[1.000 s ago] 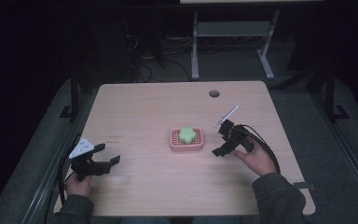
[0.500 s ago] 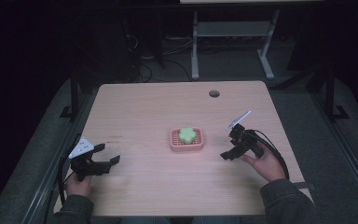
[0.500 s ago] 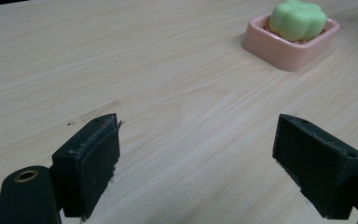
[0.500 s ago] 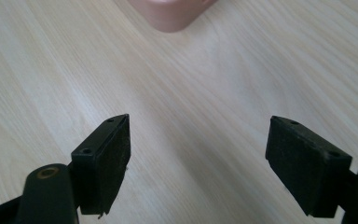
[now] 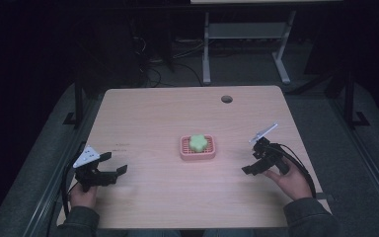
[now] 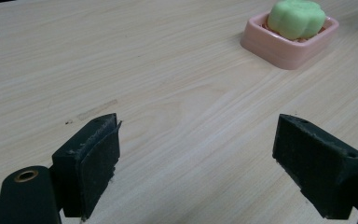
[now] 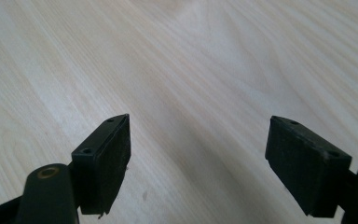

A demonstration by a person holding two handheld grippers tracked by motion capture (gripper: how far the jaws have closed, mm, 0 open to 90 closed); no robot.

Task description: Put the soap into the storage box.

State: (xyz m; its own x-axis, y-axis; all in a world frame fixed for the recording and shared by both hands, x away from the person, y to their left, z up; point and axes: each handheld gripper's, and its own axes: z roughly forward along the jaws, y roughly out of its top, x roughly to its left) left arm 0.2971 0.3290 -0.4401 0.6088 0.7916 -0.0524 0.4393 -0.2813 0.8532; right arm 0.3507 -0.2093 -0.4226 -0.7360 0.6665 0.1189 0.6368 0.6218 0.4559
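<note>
A pink square dish (image 5: 197, 154) sits mid-table with a green flower-shaped piece (image 5: 197, 142) lying in it. In the left gripper view the dish (image 6: 279, 46) and the green piece (image 6: 296, 17) lie far off at the upper right. My left gripper (image 5: 112, 164) rests near the table's front left corner, open, nothing between its jaws (image 6: 196, 158). My right gripper (image 5: 250, 159) is to the right of the dish, a short way from it, tilted down at the bare wood, open and empty (image 7: 198, 158).
The light wooden table (image 5: 143, 118) has a round cable hole (image 5: 226, 98) at the back right. A metal stand (image 5: 244, 44) and cables lie on the dark floor behind the table. A faint scuff mark (image 6: 98, 109) is on the wood ahead of the left gripper.
My right gripper has drawn back from the dish toward the right and the table's front. The left gripper has stayed in place.
</note>
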